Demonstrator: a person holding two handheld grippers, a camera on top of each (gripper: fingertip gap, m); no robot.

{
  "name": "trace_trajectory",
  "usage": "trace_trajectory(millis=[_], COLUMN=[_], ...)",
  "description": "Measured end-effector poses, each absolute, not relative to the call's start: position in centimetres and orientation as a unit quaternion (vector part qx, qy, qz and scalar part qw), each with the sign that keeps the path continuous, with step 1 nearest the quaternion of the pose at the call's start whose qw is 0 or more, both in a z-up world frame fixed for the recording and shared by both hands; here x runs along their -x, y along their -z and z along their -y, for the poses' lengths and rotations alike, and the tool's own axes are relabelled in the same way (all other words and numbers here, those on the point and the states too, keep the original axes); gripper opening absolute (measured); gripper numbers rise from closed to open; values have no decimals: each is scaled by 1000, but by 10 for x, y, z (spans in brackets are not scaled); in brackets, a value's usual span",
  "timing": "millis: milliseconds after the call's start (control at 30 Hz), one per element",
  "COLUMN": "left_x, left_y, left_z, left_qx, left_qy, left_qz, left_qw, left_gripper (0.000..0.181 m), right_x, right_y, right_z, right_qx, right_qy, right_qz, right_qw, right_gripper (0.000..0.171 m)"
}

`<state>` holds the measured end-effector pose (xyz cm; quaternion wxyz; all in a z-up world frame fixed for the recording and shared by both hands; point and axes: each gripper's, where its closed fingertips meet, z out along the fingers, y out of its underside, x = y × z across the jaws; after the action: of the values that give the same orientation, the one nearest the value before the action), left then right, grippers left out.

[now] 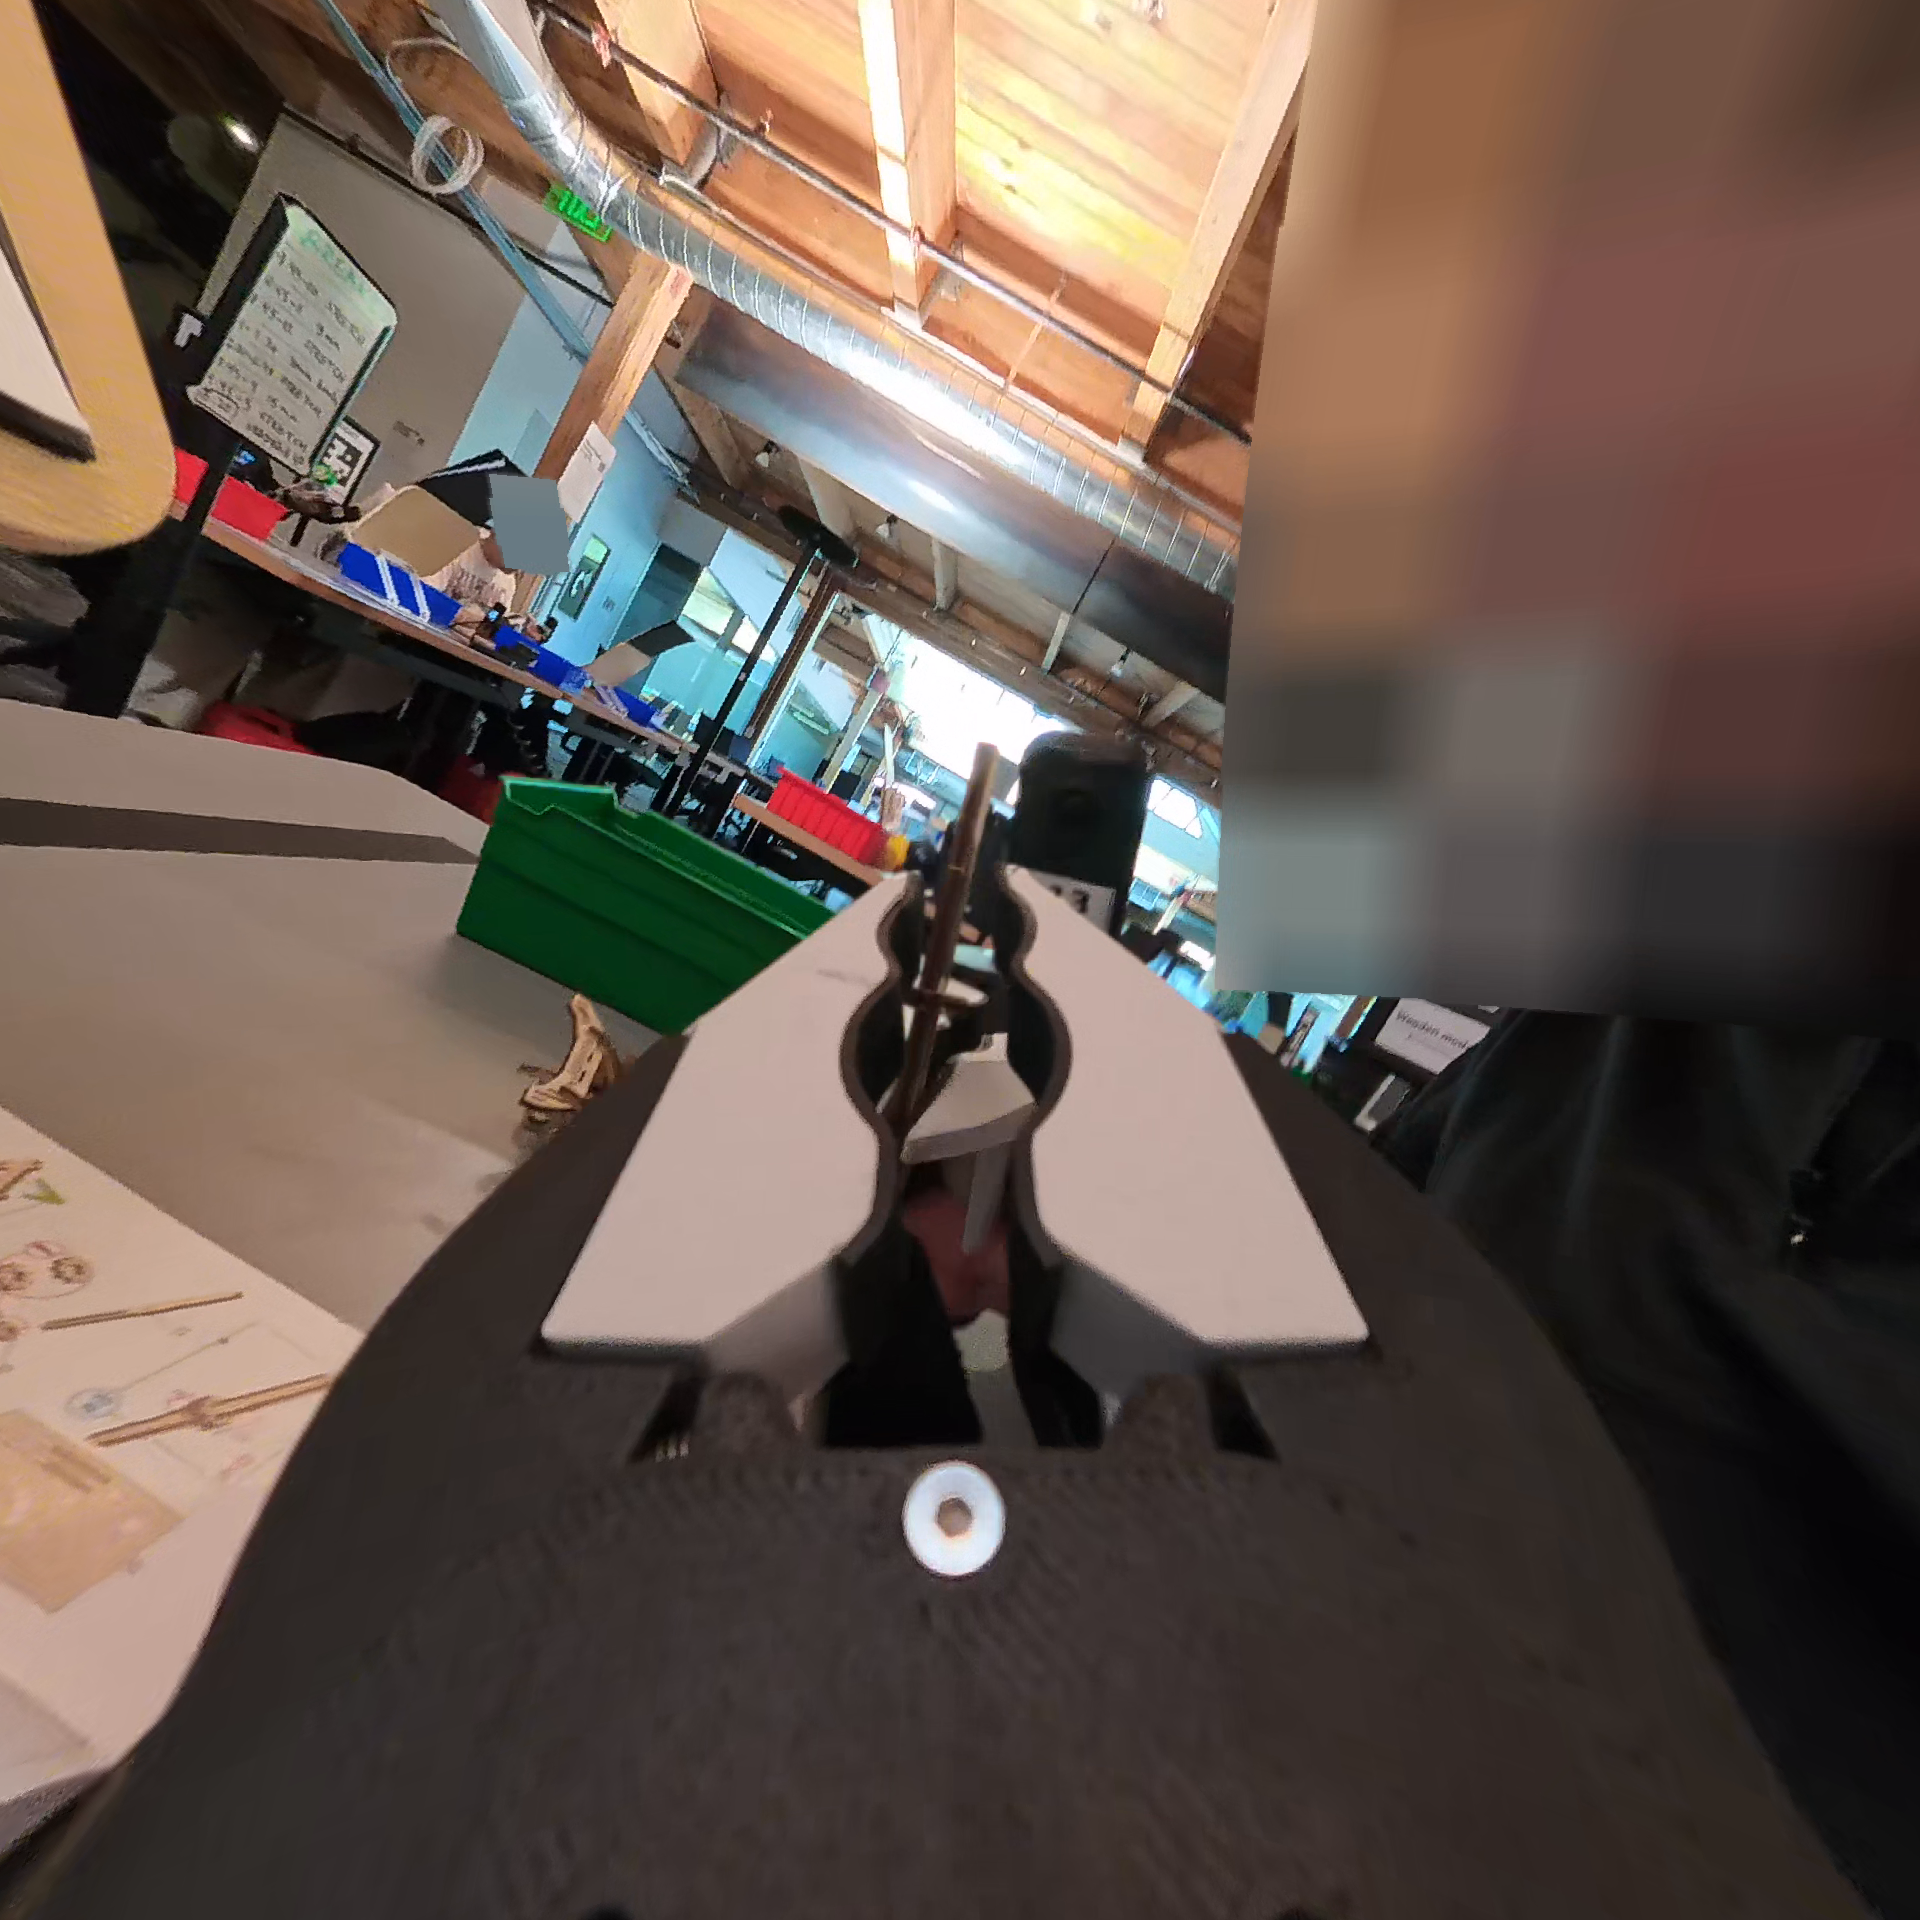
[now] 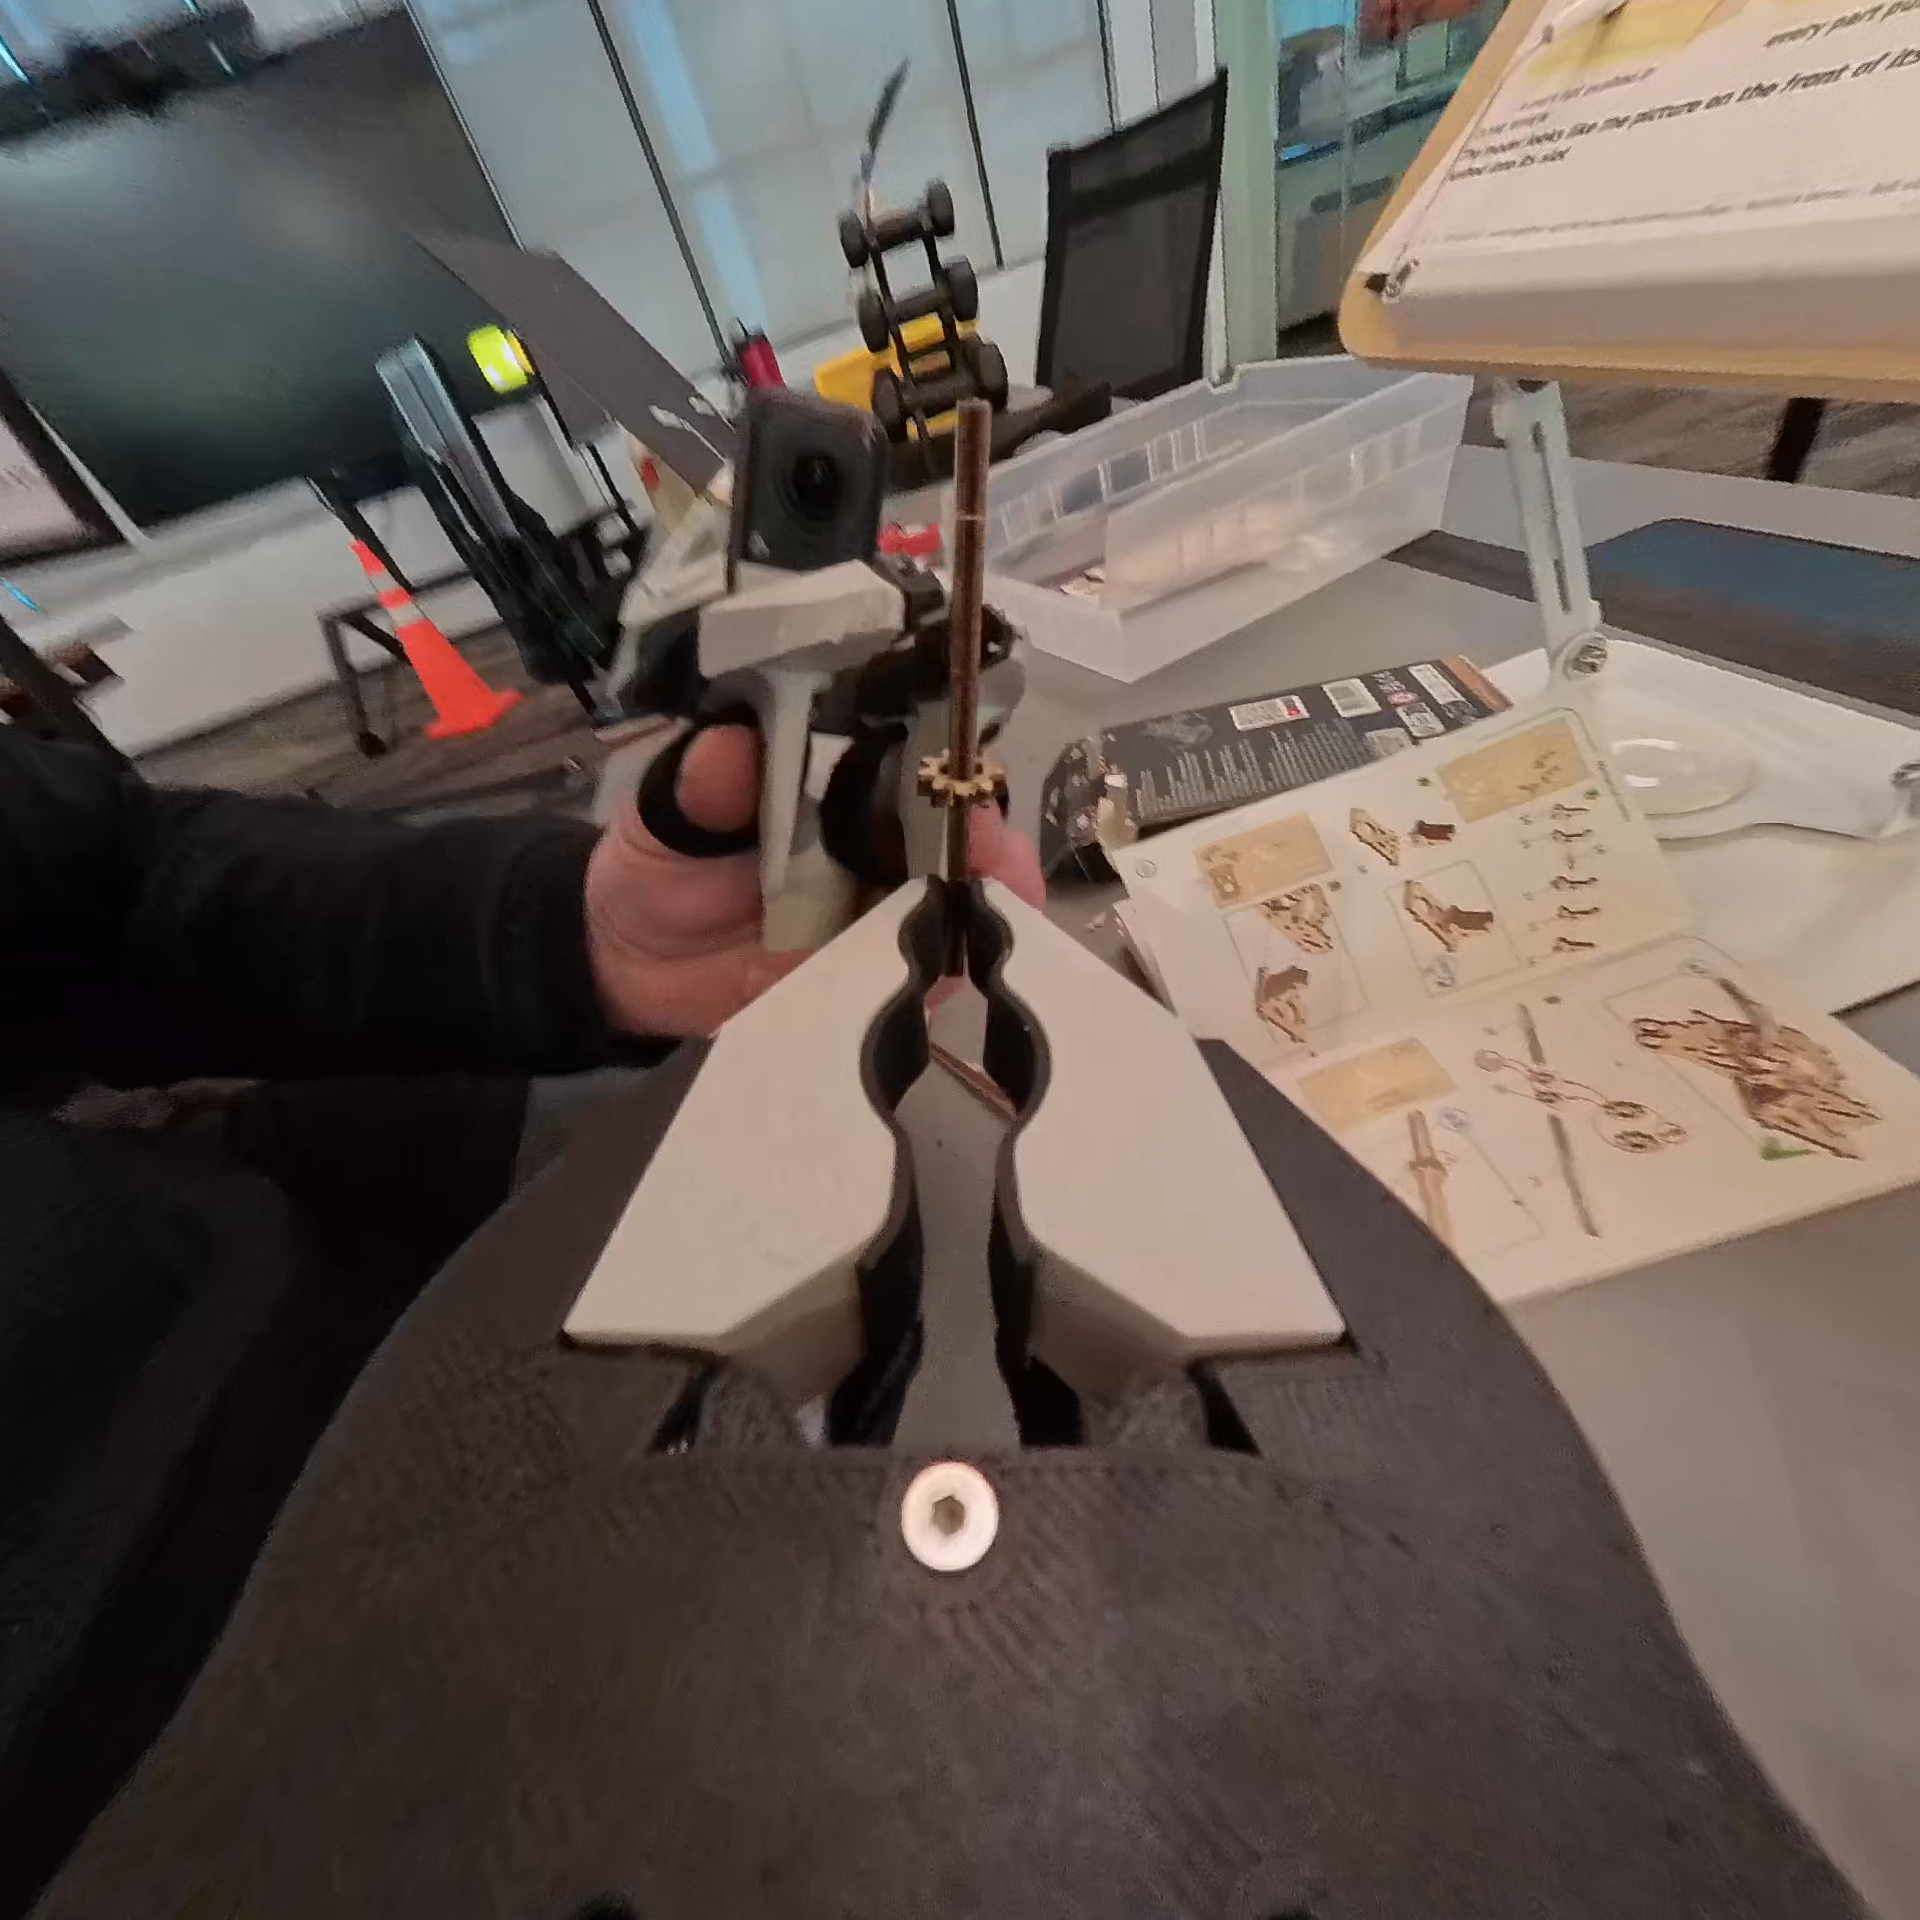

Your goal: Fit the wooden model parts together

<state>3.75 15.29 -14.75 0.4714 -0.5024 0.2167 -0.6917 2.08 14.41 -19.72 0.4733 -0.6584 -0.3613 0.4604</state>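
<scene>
My right gripper [image 2: 951, 914] is shut on the lower end of a thin dark wooden rod [image 2: 972, 582], which stands upright above its fingertips. A small pale wooden gear [image 2: 961, 779] sits on the rod just above the pads. My left gripper [image 1: 963, 888] is open. The same rod [image 1: 975, 810] passes between its fingers, with a gap showing on both sides. In the right wrist view the left gripper [image 2: 790, 623] sits just behind the rod, held by a hand. In the left wrist view the right gripper's camera [image 1: 1081, 810] shows behind the rod.
A green bin [image 1: 623, 904] and a loose wooden part [image 1: 577, 1060] sit on the grey table. An instruction sheet [image 2: 1507, 987], black packaging [image 2: 1299, 727], a clear plastic tray [image 2: 1226, 509] and a clipboard on a stand [image 2: 1662, 208] lie to the right. About 5 cm separates my left fingertips from my right.
</scene>
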Motion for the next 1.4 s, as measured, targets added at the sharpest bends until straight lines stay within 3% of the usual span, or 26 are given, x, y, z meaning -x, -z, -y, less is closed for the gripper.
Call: trace_trajectory(millis=[267, 467, 633, 900, 1033, 1133, 1400], left_x=[-33, -41, -47, -47, -41, -22, 56], left_y=[162, 174, 175, 209, 212, 215, 223], left_z=[-154, -147, -143, -148, -142, -139, -125], left_qx=[574, 579, 623, 715, 719, 730, 750], left_qy=[513, 304, 334, 312, 322, 325, 303], left_qz=[-333, -474, -453, -405, -392, -376, -336], left_qw=[545, 590, 543, 478, 475, 469, 483], left_gripper=[29, 26, 32, 7, 7, 7, 7], right_x=[-45, -56, -62, -61, -54, -47, -69], right_y=[214, 213, 208, 215, 221, 221, 246], right_z=[-166, -171, -173, -170, -162, -150, -134], right_qx=[662, 606, 544, 526, 524, 525, 623], right_qy=[-111, 46, 145, 170, 147, 110, -25], right_qz=[497, 552, 569, 571, 575, 584, 583], right_qw=[550, 571, 600, 607, 610, 610, 521], right_gripper=[0, 1, 1, 1, 1, 14, 24])
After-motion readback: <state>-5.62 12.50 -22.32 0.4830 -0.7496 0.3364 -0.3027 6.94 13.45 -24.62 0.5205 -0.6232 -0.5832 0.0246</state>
